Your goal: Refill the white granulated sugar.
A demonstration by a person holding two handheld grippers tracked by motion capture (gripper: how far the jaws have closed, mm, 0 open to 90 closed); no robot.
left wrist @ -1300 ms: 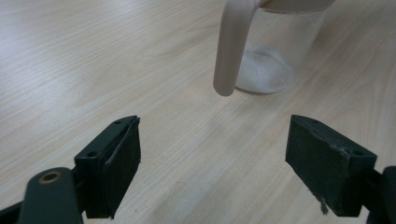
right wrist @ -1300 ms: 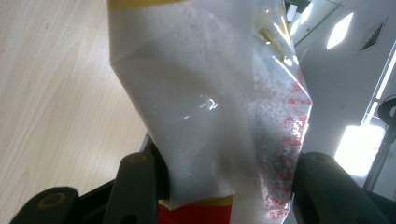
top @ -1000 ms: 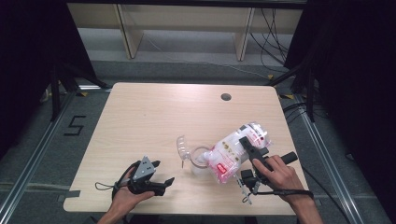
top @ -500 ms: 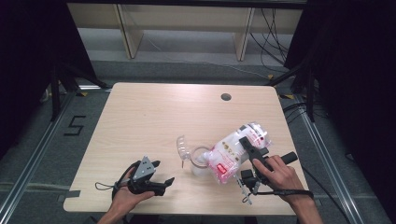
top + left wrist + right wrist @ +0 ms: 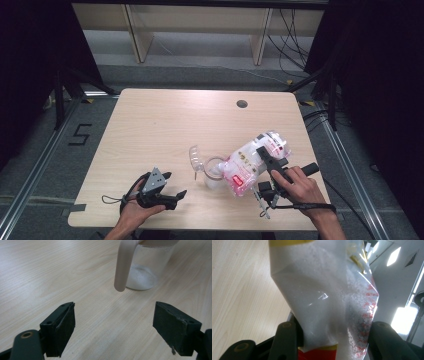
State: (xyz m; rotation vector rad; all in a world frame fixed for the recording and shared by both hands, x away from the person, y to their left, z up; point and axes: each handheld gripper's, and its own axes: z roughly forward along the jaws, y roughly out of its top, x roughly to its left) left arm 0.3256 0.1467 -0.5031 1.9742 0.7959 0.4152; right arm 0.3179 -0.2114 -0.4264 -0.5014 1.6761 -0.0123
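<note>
Pale wooden table (image 5: 165,125), round hole (image 5: 242,104)

Lab recording bay: bare wood table (image 5: 165,125), black curtains (image 5: 380,75) and floor rails (image 5: 30,185) beyond the claws.

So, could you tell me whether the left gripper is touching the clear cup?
Apart. In the left gripper view, the left gripper has its jaws open over bare table, with wood visible between them and the clear cup beyond.

Left hand-held gripper (image 5: 176,186) low, jaws wide apart; right hand-held gripper (image 5: 266,172) tilted, jaws clamped.
</note>
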